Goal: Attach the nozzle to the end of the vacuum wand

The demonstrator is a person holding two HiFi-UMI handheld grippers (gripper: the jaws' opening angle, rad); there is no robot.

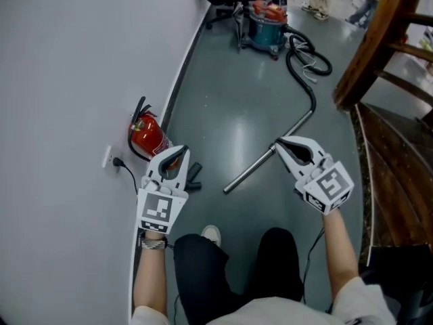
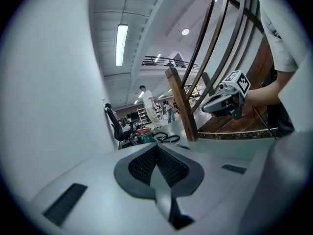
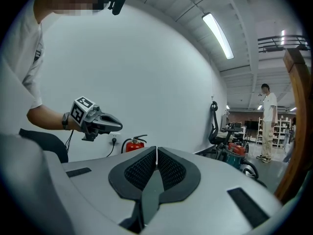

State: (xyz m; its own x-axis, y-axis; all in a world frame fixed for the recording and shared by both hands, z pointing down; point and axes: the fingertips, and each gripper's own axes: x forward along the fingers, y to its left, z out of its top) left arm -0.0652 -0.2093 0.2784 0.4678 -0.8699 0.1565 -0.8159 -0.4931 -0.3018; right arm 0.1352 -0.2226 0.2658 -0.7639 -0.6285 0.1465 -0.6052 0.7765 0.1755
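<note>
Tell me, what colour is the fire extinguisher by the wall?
The fire extinguisher is red, clearest in the head view.

Open floor (image 1: 230, 100) around the wand (image 1: 250, 171); fire extinguisher (image 1: 147, 135) left, wooden staircase (image 1: 396, 161) right

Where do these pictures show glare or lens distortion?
Head view: soft glare on the floor beside the vacuum wand. Left gripper view: fisheye bends the stair rails; dark corners. Right gripper view: the wall bulges; the ceiling lamp is overexposed.
</note>
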